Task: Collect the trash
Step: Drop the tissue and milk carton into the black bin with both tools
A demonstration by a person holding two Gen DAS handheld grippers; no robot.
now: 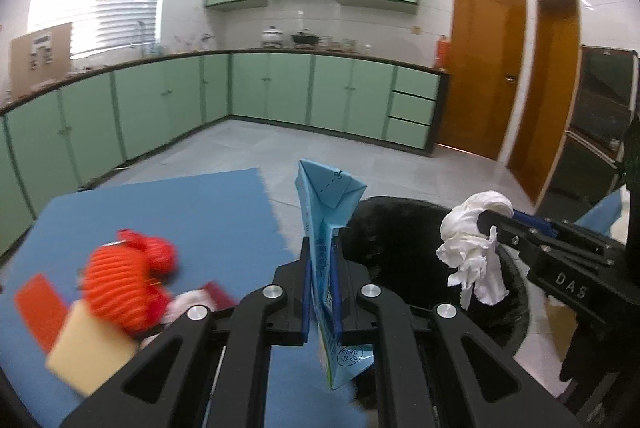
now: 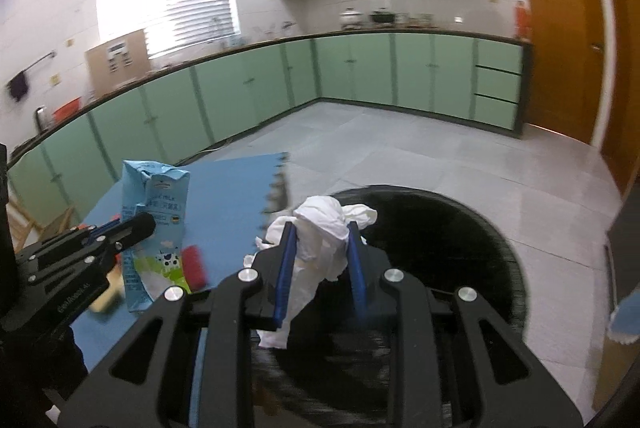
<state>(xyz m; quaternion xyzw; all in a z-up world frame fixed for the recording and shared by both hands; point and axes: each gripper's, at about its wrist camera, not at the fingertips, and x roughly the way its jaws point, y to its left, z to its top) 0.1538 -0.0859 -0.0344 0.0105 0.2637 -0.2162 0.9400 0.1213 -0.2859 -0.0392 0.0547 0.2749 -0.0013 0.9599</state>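
My left gripper (image 1: 322,260) is shut on a flattened light-blue milk carton (image 1: 326,224) and holds it upright at the right edge of the blue mat, beside the black trash bin (image 1: 400,240). The carton also shows in the right wrist view (image 2: 154,228). My right gripper (image 2: 322,240) is shut on a crumpled white tissue (image 2: 324,228) and holds it over the near rim of the bin (image 2: 440,240). In the left wrist view the tissue (image 1: 474,248) hangs from the right gripper above the bin.
A blue mat (image 1: 180,220) covers the table. On it lie an orange-red knitted toy (image 1: 124,276), a red flat piece (image 1: 40,308) and a pale yellow block (image 1: 92,352). Beyond are grey floor tiles, green cabinets (image 1: 280,92) and brown doors (image 1: 484,68).
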